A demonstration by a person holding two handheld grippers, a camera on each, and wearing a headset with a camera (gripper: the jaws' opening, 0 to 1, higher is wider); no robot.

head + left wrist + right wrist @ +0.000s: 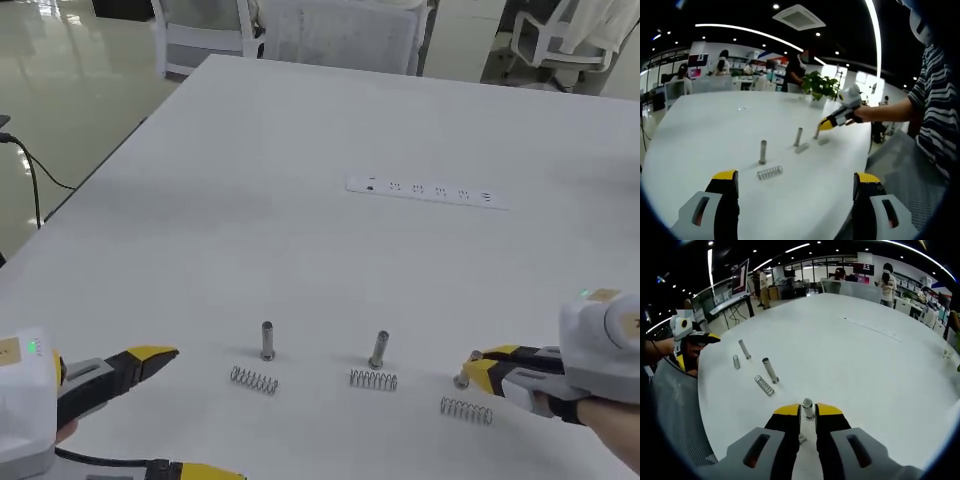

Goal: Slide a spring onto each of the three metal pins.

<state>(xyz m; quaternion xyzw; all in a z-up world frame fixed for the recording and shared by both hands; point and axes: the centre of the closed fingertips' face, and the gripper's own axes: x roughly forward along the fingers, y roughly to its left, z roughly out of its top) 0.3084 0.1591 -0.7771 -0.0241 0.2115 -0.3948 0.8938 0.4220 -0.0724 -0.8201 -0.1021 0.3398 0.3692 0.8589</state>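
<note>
Three upright metal pins stand in a row on the white table: left pin [267, 340], middle pin [379, 349], right pin [462, 380]. A spring lies in front of each: left spring [254, 380], middle spring [373, 379], right spring [466, 410]. My right gripper [478, 367] is low at the right pin; in the right gripper view its yellow tips [808, 412] are shut on that pin [808, 408]. My left gripper [180, 412] hovers left of the row, jaws wide open [796, 176], facing the left pin [762, 151] and its spring [770, 173].
A white power strip [425, 191] lies farther back on the table [300, 150]. White chairs [340, 30] stand at the far edge. The near edge runs just behind both grippers. A person's striped sleeve [935, 100] is at the right of the left gripper view.
</note>
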